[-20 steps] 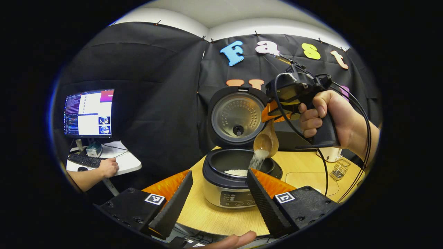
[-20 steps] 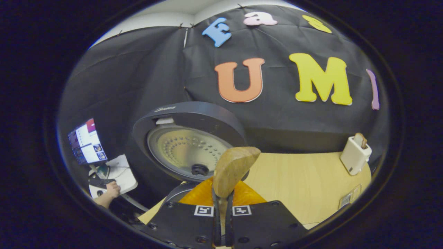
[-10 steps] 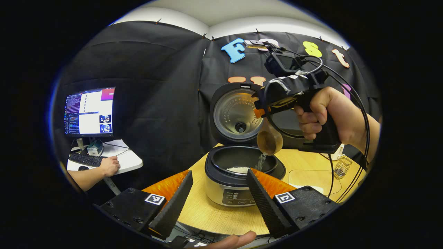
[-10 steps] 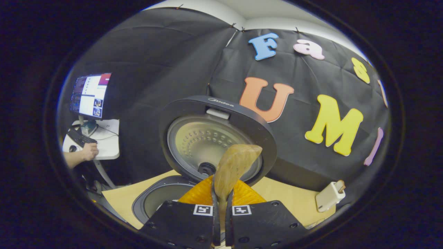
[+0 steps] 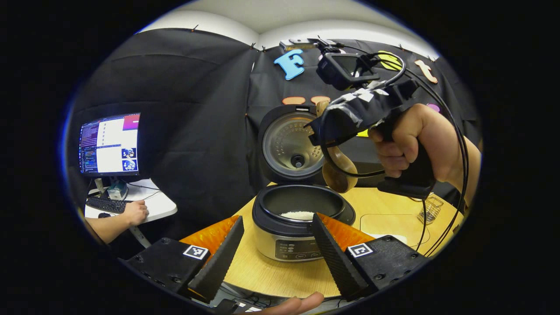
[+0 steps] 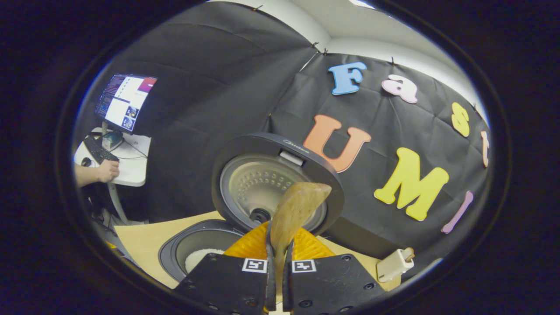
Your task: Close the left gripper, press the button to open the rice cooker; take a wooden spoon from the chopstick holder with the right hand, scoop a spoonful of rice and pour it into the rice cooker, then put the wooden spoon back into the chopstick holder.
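We can read no word with certainty: the script mark (image 6: pixel 297 147) on the rice cooker (image 5: pixel 267 238) lid is too small, likewise its front panel (image 5: pixel 292 250). Square coded tags (image 5: pixel 195 251) sit on the left gripper (image 5: pixel 277 218) and right gripper (image 6: pixel 278 245).

The left gripper view looks from low at the table's (image 5: pixel 280 271) front edge, facing the back wall, with the rice cooker (image 5: pixel 288 227) close ahead between its spread fingers (image 5: pixel 218 258). The right gripper view rides higher, up and to the right of the cooker (image 6: pixel 197 253), tilted, looking past the spoon (image 6: pixel 295 210) held at its fingers toward the raised lid (image 6: pixel 271 183). Both take in the cooker, its lid (image 5: pixel 288 144), and the side desk with a monitor (image 5: pixel 109 144).
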